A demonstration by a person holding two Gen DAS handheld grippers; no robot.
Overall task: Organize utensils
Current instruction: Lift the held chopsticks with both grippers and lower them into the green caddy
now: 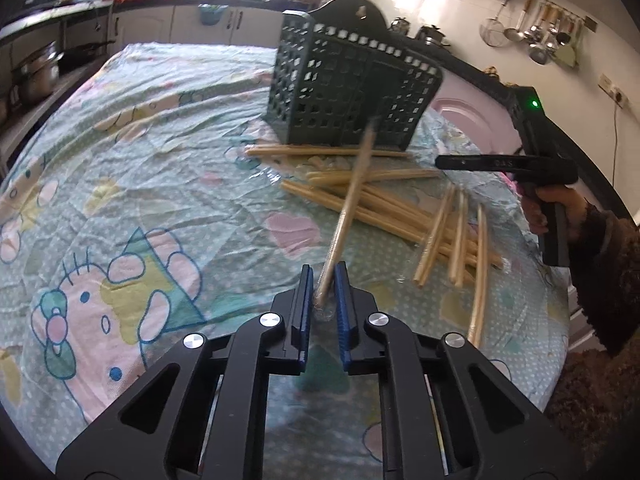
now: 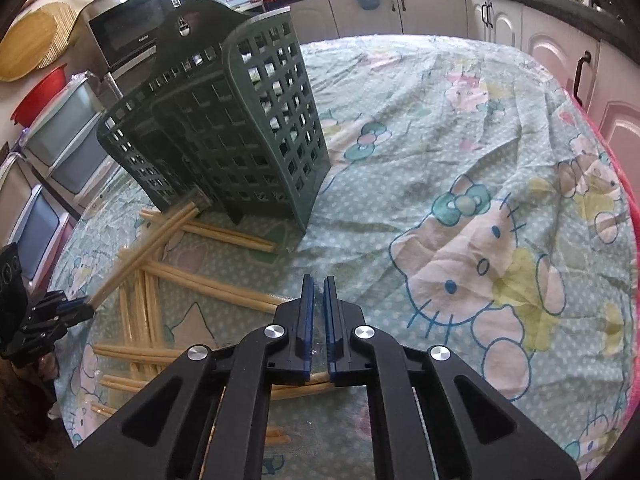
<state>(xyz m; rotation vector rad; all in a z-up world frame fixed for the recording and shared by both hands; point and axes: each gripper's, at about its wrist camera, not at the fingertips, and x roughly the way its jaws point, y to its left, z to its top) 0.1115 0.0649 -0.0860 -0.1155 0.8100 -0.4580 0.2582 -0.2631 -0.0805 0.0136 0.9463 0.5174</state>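
A dark green slotted utensil basket stands upright on the cartoon-print tablecloth. Several pale wooden chopsticks lie scattered in front of it. My left gripper is shut on a plastic-wrapped chopstick. That chopstick slants up with its far end near the basket's base. My right gripper, held by a hand, hovers over the pile. Its pads are together, and I see no chopstick between them.
Kitchen counters and cabinets ring the table. Pots stand on the left, and ladles hang on the wall. A microwave and storage bins sit behind the basket. The table edge curves along the right.
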